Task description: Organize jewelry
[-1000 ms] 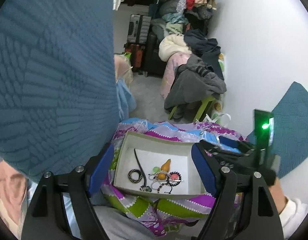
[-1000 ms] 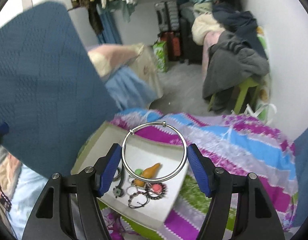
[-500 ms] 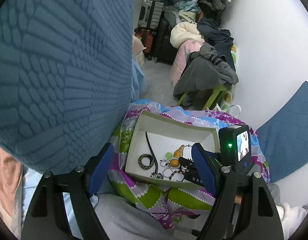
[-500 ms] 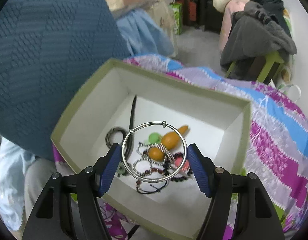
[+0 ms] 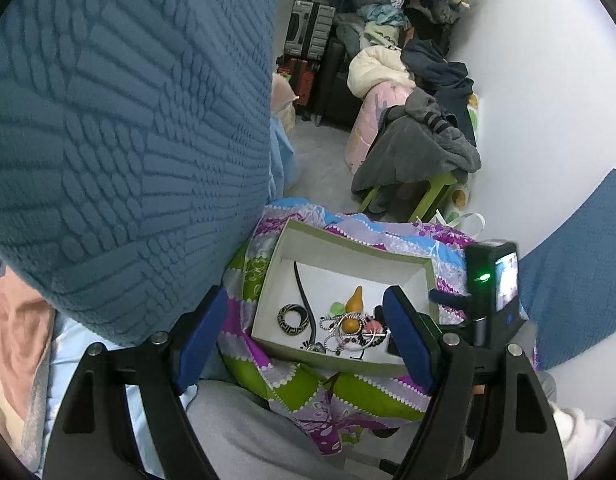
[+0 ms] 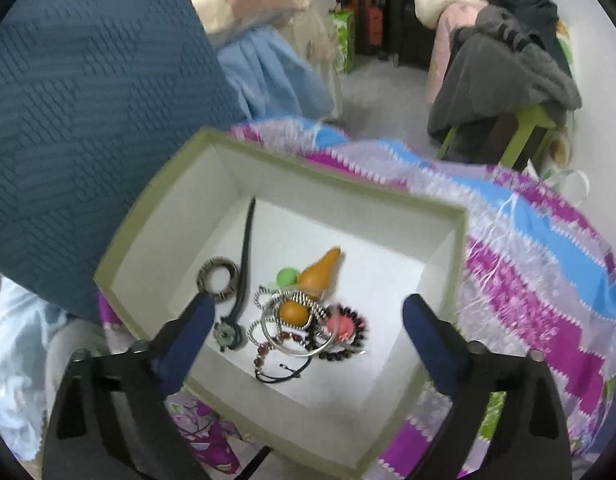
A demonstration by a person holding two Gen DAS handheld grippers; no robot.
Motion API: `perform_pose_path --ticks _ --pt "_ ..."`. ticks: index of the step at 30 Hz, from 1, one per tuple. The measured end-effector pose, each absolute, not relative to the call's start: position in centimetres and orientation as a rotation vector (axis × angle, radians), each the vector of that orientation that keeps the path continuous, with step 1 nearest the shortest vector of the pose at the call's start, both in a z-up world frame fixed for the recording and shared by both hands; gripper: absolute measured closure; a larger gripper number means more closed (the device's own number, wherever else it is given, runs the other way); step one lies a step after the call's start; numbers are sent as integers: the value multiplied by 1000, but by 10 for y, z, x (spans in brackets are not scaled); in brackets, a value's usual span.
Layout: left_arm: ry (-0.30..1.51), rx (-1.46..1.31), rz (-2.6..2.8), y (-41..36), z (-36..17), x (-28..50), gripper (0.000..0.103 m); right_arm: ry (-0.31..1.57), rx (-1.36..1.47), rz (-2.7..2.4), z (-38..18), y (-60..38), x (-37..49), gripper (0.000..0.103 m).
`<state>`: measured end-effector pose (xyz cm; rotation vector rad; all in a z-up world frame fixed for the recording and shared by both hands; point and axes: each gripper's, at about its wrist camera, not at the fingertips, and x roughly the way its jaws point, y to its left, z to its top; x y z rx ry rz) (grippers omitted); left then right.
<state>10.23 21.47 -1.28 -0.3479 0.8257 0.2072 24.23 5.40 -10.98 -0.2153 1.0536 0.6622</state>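
Note:
An open cardboard box [image 6: 332, 168] with a green rim rests on a colourful quilt [image 6: 528, 248]. Inside lie an orange drop pendant [image 6: 320, 268], a green bead [image 6: 285, 278], a black patterned ring [image 6: 219, 284], a black cord [image 6: 245, 248] and beaded bracelets [image 6: 342, 326]. A silver bangle [image 6: 303, 354] lies loose on top of this pile. My right gripper [image 6: 308, 308] hovers over the box, its jaws opening, the pads clear of the bangle. My left gripper [image 5: 305, 296] is open in front of the box [image 5: 348, 242], holding nothing.
A large blue textured cushion [image 5: 127, 120] rises at the left. Clothes are heaped on a green stool [image 5: 420, 152] by the white wall, with suitcases [image 5: 312, 32] behind. The right gripper's camera unit [image 5: 494, 280] sits at the box's right edge.
My right gripper came down over the box with the silver bangle between its pads, then spread its jaws; the bangle now lies on the jewelry pile. The left gripper stayed open.

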Motion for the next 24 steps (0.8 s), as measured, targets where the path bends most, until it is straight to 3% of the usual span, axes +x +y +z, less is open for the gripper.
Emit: perform_pose_path --ticks 4,13,24 --pt "794 -335 207 210 4 102 23 979 -174 649 -65 38 245 1" --pt "735 -271 189 192 43 97 22 788 -77 623 45 -7 226 0" --pt "674 -237 171 172 70 77 18 654 -27 584 103 -57 180 0"
